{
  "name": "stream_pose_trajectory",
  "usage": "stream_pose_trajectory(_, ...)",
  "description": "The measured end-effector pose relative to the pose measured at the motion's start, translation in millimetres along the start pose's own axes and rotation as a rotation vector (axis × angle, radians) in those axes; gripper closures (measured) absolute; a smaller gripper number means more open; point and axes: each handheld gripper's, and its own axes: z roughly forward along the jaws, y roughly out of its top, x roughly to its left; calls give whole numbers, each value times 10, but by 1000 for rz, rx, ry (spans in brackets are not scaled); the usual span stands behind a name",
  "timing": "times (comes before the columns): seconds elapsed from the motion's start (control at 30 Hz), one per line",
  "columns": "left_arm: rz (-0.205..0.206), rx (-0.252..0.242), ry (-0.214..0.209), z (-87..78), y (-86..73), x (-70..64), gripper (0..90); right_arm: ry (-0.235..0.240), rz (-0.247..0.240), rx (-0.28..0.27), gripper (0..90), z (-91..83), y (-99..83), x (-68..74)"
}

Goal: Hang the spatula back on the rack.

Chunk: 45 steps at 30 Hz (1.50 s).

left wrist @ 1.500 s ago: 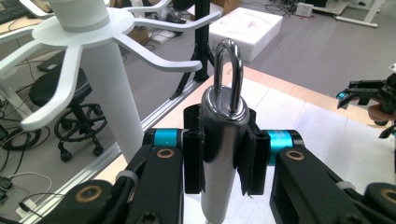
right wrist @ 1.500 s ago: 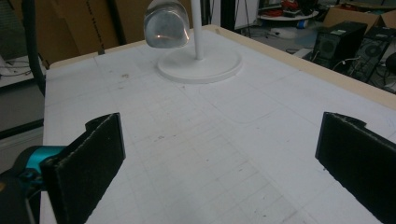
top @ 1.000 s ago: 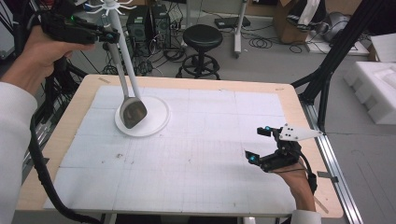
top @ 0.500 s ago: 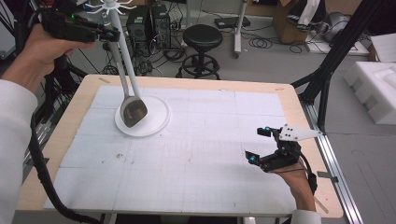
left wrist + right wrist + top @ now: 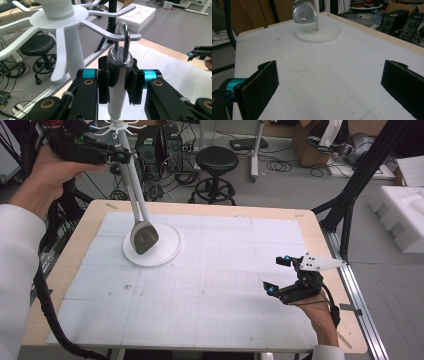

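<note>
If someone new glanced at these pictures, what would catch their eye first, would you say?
Probably the steel spatula, hanging over the white stand's round base at the table's far left. The left gripper clamps its handle, whose loop sits at a stand arm. The right gripper rests open at the near right.

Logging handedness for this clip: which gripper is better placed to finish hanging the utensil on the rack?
Left. The left gripper is shut on the metal utensil, whose loop sits at a rack arm. The right gripper rests open and empty at the table's far side.
</note>
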Motion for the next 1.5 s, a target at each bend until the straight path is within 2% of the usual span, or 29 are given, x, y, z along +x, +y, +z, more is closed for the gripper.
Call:
stream_pose_trajectory(0.13,-1,5,13,21,-5,3,744,-1,-4,-1,4,5,0,0)
stream_pose_trajectory(0.2,13,8,9,26,-7,4,744,1,-3,-3,4,3,0,0)
stream_pose_trajectory(0.3,21,-6,16,33,-28,0,740,2,-3,-3,4,2,-2,2)
stream_pose_trajectory(0.37,32,-23,39,36,-53,-6,733,0,1,-1,4,0,-3,5)
stream_pose_trajectory(0.43,25,-48,49,20,-64,-9,685,1,-1,-3,4,-3,-2,7)
stream_pose_trajectory(0.53,34,-26,51,-10,-83,-34,621,-2,-7,-6,4,-8,-3,4)
stream_pose_trajectory(0.6,28,-50,65,-41,-126,-57,567,-1,-10,-1,4,-6,-11,-1)
stream_pose_trajectory(0.63,21,-62,63,-56,-161,-57,547,-1,-7,-1,4,-6,-16,-2)
stream_pose_trajectory(0.73,33,-29,76,-75,-289,-57,508,-5,1,-5,4,-25,-23,-9)
stream_pose_trajectory(0.83,35,-52,66,-96,-431,-80,451,-5,-1,-16,4,-47,-23,-13)
stream_pose_trajectory(0.97,39,-30,82,-75,-636,-146,390,-6,-5,-16,4,-49,-26,-21)
stream_pose_trajectory(1.07,39,-36,87,-54,-780,-222,342,-5,-4,-13,4,-39,-24,-16)
stream_pose_trajectory(1.17,47,-34,110,-48,-889,-309,226,-9,-2,-9,4,-31,-25,-8)
stream_pose_trajectory(1.27,56,-49,137,-60,-1000,-407,152,-7,-3,-12,4,-39,-21,-1)
stream_pose_trajectory(1.4,69,-51,121,-71,-1140,-543,45,-12,-1,-13,4,-40,-15,8)
stream_pose_trajectory(1.43,61,-60,110,-80,-1173,-574,18,-11,-2,-14,4,-37,-13,7)
stream_pose_trajectory(1.5,69,-76,95,-96,-1249,-642,17,-12,-5,-11,4,-29,-12,7)
